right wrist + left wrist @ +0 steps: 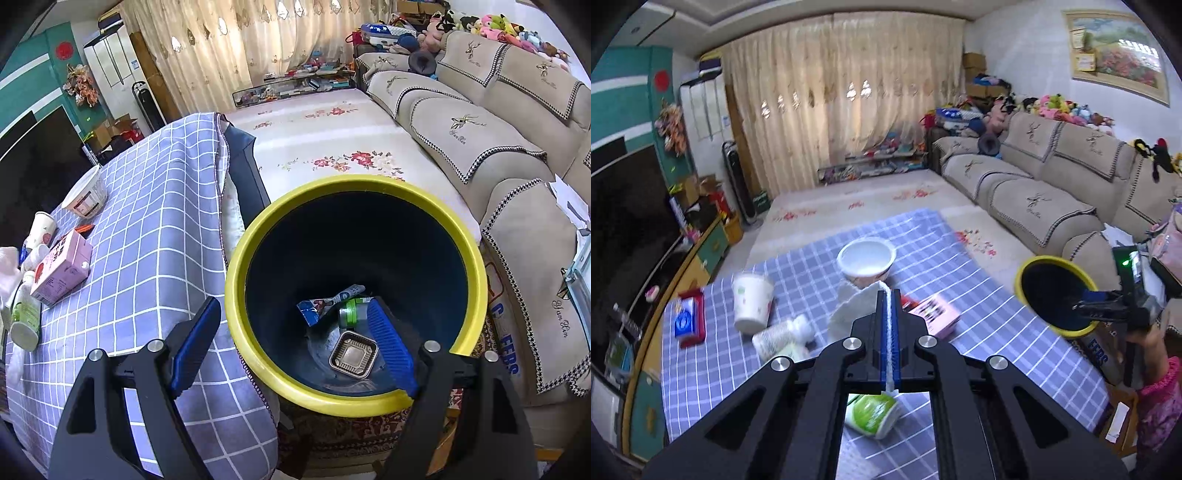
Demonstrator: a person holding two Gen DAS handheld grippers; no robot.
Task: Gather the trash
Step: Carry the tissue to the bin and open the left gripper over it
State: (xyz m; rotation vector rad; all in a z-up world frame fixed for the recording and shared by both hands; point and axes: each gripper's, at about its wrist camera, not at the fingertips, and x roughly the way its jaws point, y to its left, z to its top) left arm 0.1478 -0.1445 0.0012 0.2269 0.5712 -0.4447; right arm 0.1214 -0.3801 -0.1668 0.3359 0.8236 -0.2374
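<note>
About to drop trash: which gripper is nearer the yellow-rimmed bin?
Right. The right gripper hangs open over the bin. The left gripper, shut on white tissue, is over the table.

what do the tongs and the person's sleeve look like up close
Both tongs, left and right, have black angular link arms with cut-out slots and silver round bolts, ending in ribbed blue pads. The sleeve is pink and patterned.
</note>
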